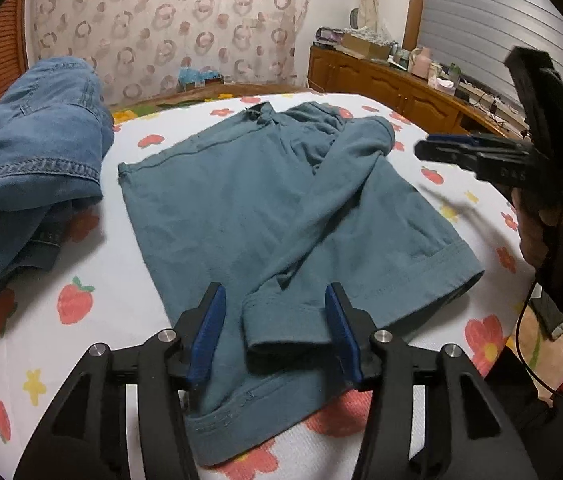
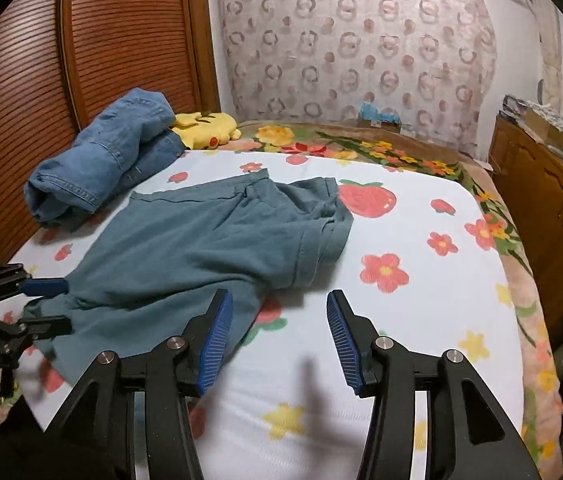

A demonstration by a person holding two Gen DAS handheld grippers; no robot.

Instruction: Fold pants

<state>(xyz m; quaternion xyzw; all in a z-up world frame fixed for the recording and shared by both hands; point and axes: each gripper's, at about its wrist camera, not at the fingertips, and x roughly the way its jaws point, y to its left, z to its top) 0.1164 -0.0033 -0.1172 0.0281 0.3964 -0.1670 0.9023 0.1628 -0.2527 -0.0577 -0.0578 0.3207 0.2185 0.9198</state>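
Blue-padded fingers of the left gripper point(image 1: 275, 334) fill the bottom of the left wrist view, standing apart with a folded-back leg cuff of the teal pants point(image 1: 217, 208) lying between them, the pads not pressing on the cloth. These pants lie spread across the middle of the bed sheet point(image 1: 93, 332), a white one printed with strawberries and flowers, with one leg doubled back over the other and the waistband toward the far edge. Crumpled blue jeans point(image 1: 37, 152) sit at the sheet's left edge, apart from the pants. At the right edge a hand point(image 1: 553, 232) holds the right gripper point(image 1: 437, 152) above the sheet, clear of the pants; it is blurred, and whether its jaws stand apart cannot be told here. A wooden cabinet point(image 1: 393, 80) stands beyond the bed's far right corner. Seen from the right wrist, the right gripper point(image 2: 279, 340) has its jaws well apart over bare bed sheet point(image 2: 421, 320) near the front edge, with only the pants' point(image 2: 185, 248) near hem close to its left pad. On the left the left gripper point(image 2: 51, 306) shows side-on, its fingers parted around the hem of the pants. Farther back lie the jeans point(image 2: 101, 160) against a slatted wooden headboard point(image 2: 81, 40), touching a yellow plush toy point(image 2: 205, 128) at the far left corner.
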